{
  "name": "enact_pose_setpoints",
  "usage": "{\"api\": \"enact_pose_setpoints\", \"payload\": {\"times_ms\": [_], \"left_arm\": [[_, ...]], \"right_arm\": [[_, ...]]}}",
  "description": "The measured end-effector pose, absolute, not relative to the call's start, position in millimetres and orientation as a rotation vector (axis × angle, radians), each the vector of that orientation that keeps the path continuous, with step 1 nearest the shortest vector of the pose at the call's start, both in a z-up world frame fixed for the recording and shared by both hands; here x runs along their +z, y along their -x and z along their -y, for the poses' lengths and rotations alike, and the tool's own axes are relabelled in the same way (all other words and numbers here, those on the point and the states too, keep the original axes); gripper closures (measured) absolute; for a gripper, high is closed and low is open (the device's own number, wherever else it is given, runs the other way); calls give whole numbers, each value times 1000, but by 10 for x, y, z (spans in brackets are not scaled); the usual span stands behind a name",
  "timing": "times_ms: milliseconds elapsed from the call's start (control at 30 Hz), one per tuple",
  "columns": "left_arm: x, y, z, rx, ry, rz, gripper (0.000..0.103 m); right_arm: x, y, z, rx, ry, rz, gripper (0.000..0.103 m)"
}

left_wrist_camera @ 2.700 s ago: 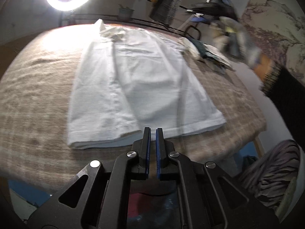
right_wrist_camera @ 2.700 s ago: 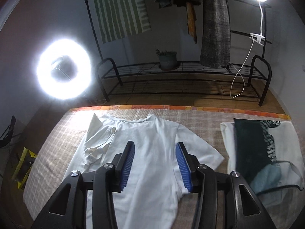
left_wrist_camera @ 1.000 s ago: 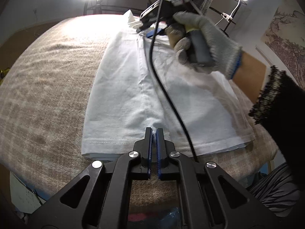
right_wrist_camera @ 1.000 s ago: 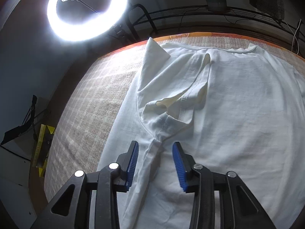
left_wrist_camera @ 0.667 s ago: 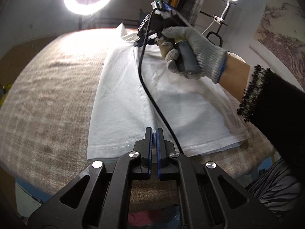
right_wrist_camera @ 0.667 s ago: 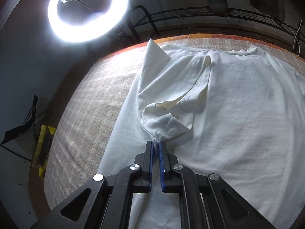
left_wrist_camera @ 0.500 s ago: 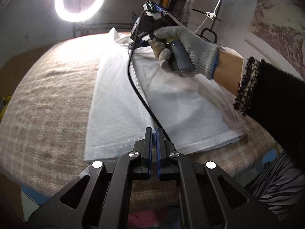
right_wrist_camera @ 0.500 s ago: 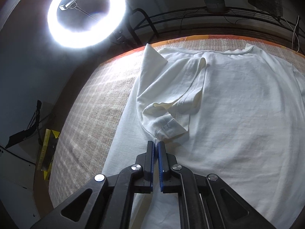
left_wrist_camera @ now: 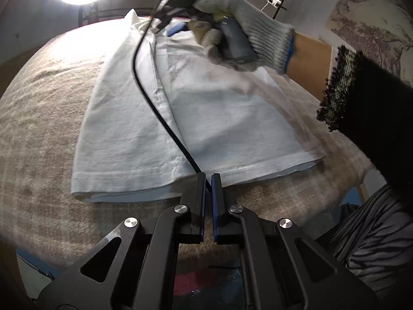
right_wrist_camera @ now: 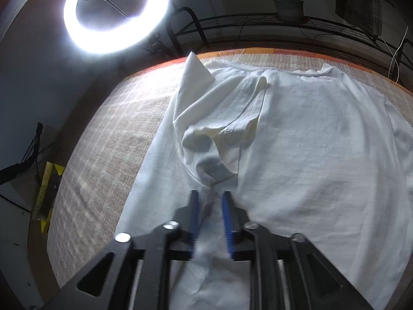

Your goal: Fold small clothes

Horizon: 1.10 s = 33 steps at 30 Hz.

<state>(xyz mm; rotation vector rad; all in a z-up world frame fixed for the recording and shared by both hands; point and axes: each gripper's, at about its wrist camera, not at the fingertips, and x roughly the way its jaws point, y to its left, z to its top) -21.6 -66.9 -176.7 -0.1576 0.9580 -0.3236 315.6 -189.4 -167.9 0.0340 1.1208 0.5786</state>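
Note:
A white T-shirt point(left_wrist_camera: 206, 113) lies flat on the checked beige cloth, its left side folded inward. My left gripper point(left_wrist_camera: 208, 178) is shut and empty, just in front of the shirt's bottom hem. My right gripper point(right_wrist_camera: 209, 199) hangs over the shirt's left side near the bunched sleeve point(right_wrist_camera: 219, 139); its jaws stand a little apart with a fold of cloth between them. The shirt point(right_wrist_camera: 309, 155) fills the right wrist view. In the left wrist view a gloved hand point(left_wrist_camera: 245, 33) holds the right gripper far back over the collar end.
A black cable point(left_wrist_camera: 155, 108) runs from the right gripper across the shirt toward my left gripper. A ring light point(right_wrist_camera: 116, 13) glares beyond the table's far left. A dark metal rack point(right_wrist_camera: 284, 28) stands behind the table. The table edge point(left_wrist_camera: 361, 180) drops off on the right.
My right gripper was shut on the fold below the sleeve and its jaws have now parted slightly; the sleeve bunch has lifted. The left gripper stays shut at the hem.

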Motion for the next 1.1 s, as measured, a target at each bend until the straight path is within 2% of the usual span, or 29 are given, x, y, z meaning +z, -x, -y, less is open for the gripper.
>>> {"api": "enact_pose_setpoints", "payload": {"times_ms": [267, 333, 400, 433, 667, 800, 1100], "left_arm": [[-1548, 481, 599, -305, 97, -861, 102], [-1517, 510, 604, -296, 88, -843, 102], [-1497, 510, 620, -292, 90, -838, 102], [-1488, 504, 611, -290, 96, -836, 102], [-1438, 345, 828, -315, 144, -823, 102], [-1489, 233, 1080, -354, 123, -831, 102], [-1614, 87, 1598, -448, 111, -877, 102]], "right_arm": [[-1107, -2970, 2627, 593, -87, -1000, 68], [-973, -2905, 2852, 574, -88, -967, 64], [-864, -2839, 3068, 548, -95, -930, 52], [-809, -2801, 3198, 525, -103, -907, 50], [-481, -2619, 3992, 443, -160, -798, 46], [-382, -2505, 4304, 468, -104, -800, 33], [-264, -2276, 4967, 492, -68, -801, 33]]}}
